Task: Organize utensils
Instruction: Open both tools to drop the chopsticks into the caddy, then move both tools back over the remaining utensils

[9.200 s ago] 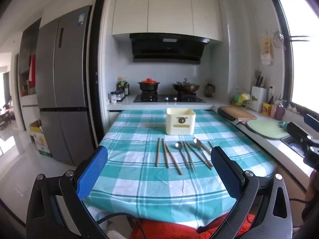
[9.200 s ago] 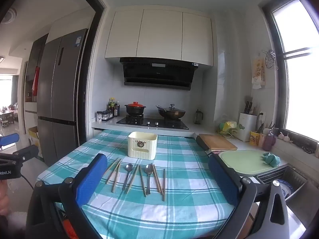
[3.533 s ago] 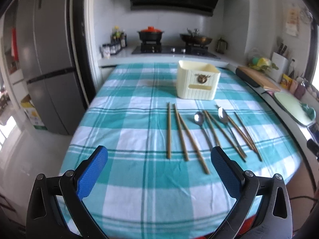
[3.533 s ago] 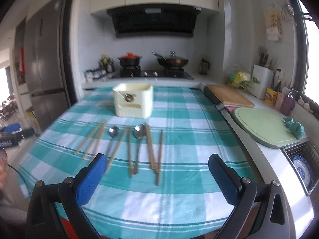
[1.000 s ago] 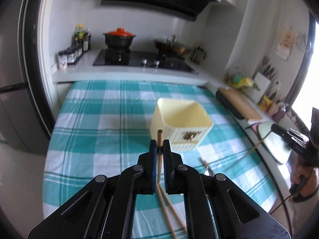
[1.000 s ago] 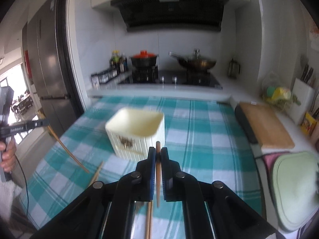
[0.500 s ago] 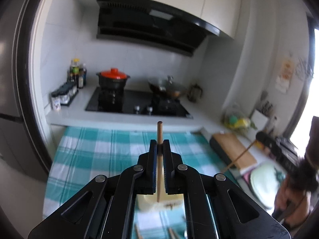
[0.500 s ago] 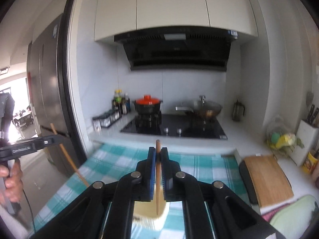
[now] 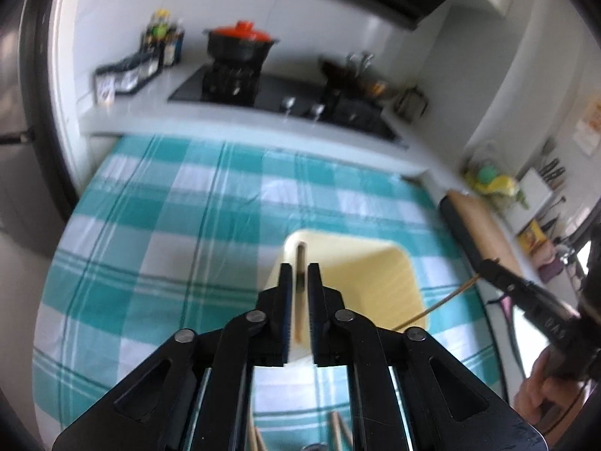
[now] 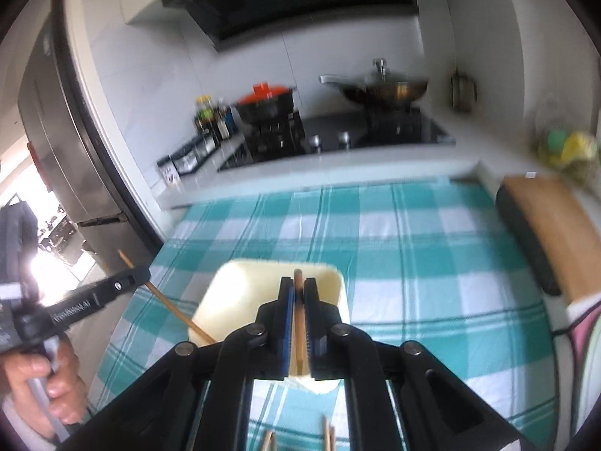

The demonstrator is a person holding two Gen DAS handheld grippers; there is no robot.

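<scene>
A cream utensil box stands on the teal checked tablecloth. My left gripper is shut on a wooden chopstick and holds it upright over the box's left rim. My right gripper is shut on another chopstick above the box. In the left wrist view the right gripper's chopstick slants down toward the box. In the right wrist view the left gripper's chopstick slants to the box's left edge. Ends of more chopsticks lie on the cloth below.
A stove with a red-lidded pot and a wok sits on the counter behind the table. A wooden cutting board lies to the right. A fridge stands at the left. Spice jars line the counter.
Both grippers have tilted down from facing the stove wall, so the box is back in view beneath them. Each still holds its chopstick, now over the box.
</scene>
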